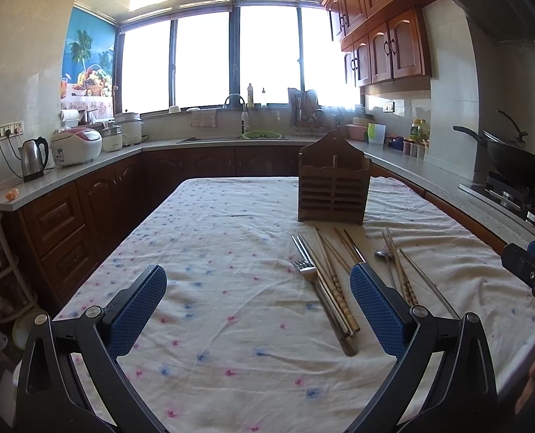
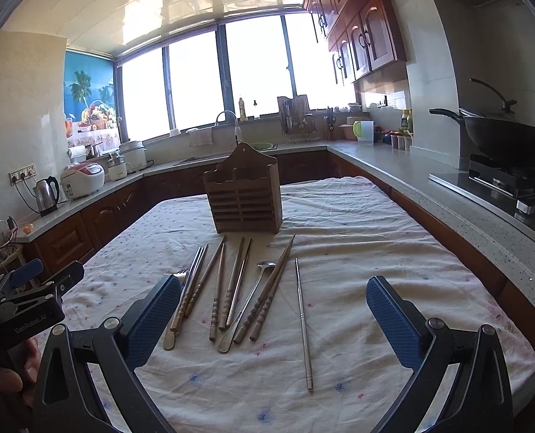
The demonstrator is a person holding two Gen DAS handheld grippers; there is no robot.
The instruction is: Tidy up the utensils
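A slatted wooden utensil holder stands upright on the table, with nothing showing above its rim. In front of it lie several wooden chopsticks, a fork, a metal spoon and a thin metal chopstick. My left gripper hovers open over the cloth, and the utensils lie by its right finger. My right gripper is open above the near ends of the utensils and holds nothing.
The table wears a white floral cloth. Kitchen counters ring it: a kettle and a rice cooker to the left, a sink at the back, a wok on the stove to the right. A hand grips the left tool.
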